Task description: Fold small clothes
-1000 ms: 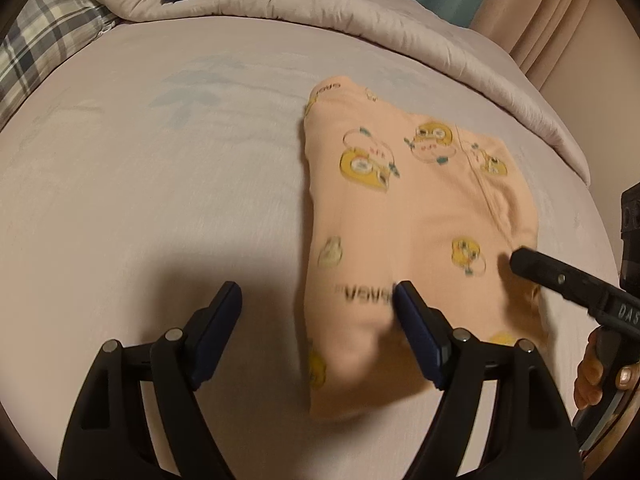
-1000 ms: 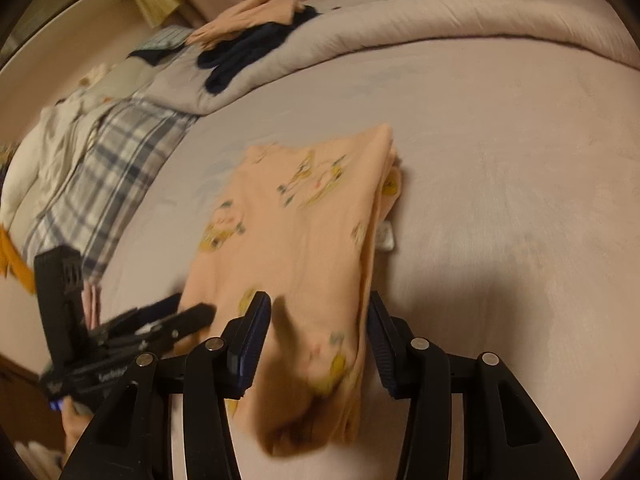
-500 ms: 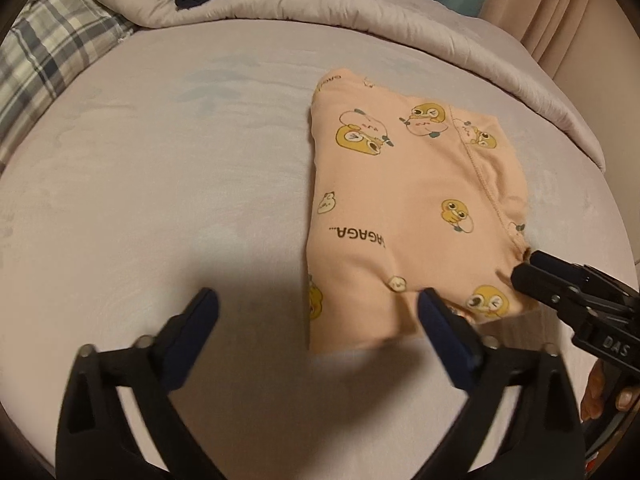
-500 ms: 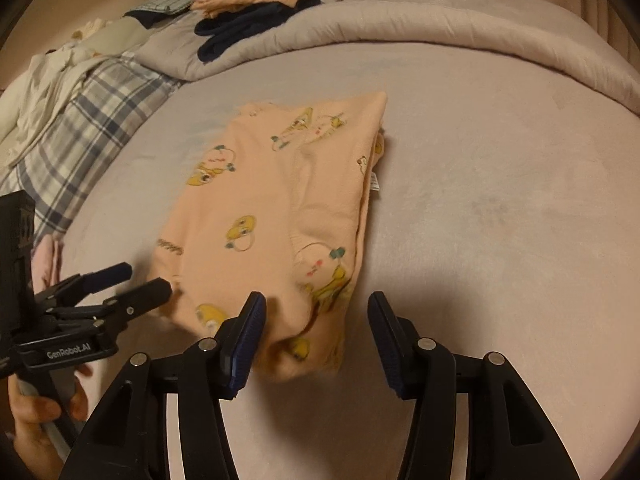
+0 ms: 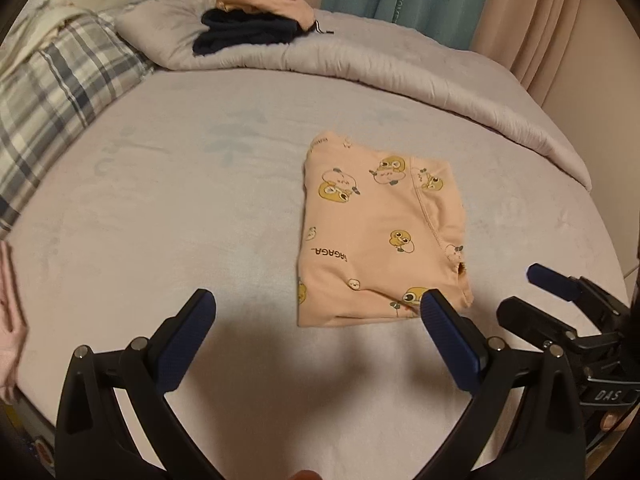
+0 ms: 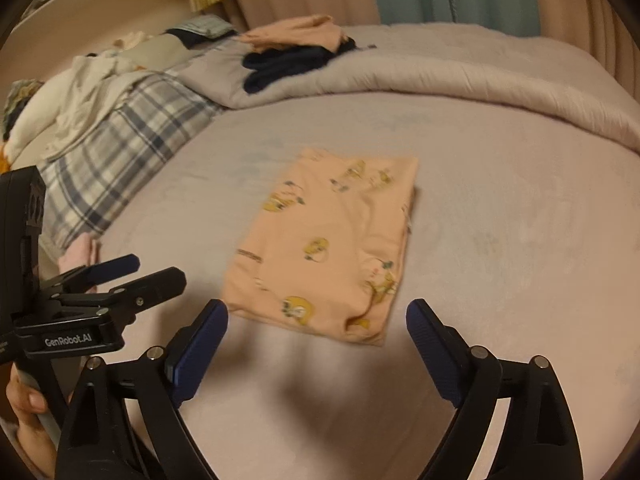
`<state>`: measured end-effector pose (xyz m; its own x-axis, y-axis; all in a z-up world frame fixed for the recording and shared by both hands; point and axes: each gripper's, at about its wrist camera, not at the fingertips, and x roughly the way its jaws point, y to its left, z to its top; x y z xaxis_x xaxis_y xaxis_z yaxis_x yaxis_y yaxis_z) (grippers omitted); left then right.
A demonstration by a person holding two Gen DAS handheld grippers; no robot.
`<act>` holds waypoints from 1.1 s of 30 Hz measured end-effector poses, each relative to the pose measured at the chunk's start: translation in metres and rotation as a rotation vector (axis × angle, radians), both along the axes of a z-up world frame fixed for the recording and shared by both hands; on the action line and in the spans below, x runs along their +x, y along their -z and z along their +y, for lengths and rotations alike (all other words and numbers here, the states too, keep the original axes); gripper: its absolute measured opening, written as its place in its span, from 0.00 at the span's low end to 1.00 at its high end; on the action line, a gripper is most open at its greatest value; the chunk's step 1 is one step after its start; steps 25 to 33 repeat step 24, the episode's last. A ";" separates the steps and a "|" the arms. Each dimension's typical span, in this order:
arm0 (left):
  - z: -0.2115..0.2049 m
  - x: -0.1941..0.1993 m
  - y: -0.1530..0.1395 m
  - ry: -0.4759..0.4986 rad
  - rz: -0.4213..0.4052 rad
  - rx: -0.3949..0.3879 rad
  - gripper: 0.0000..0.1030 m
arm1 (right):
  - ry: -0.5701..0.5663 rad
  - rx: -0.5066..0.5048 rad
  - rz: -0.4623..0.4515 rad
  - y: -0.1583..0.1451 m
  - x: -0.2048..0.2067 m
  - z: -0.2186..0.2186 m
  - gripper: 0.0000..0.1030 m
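A: Grey bed (image 5: 168, 208), curtains behind. Plaid pillow (image 5: 52, 92) left, dark clothes (image 5: 244, 34) stacked on the duvet (image 5: 400, 68).

B: Left gripper (image 5: 316, 312) has just spread wide, empty. The folded peach top (image 5: 380, 236) lies flat mid-bed, free of both.

A: Right gripper (image 6: 318, 318) has just opened too, nothing between.

B: Risk? A loose near corner could spring open, or a finger snag it. Nothing blocks the way.

Pink cloth (image 5: 10, 320) cut off at left edge
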<state>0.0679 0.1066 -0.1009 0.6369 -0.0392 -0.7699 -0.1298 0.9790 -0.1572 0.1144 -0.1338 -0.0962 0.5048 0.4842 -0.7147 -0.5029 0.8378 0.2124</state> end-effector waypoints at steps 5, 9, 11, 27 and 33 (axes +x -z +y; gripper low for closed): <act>-0.006 -0.013 -0.012 -0.014 -0.003 0.043 0.99 | -0.007 0.008 -0.039 -0.016 -0.012 0.003 0.92; -0.005 -0.018 -0.018 -0.014 -0.004 0.018 0.99 | -0.012 0.007 -0.059 -0.024 -0.019 0.002 0.92; -0.005 -0.020 -0.021 -0.022 -0.010 0.029 1.00 | -0.012 0.006 -0.062 -0.025 -0.020 0.003 0.92; -0.011 -0.028 -0.030 -0.028 -0.027 0.057 0.99 | -0.003 0.014 -0.054 -0.025 -0.023 0.002 0.92; -0.011 -0.028 -0.030 -0.028 -0.027 0.057 0.99 | -0.003 0.014 -0.054 -0.025 -0.023 0.002 0.92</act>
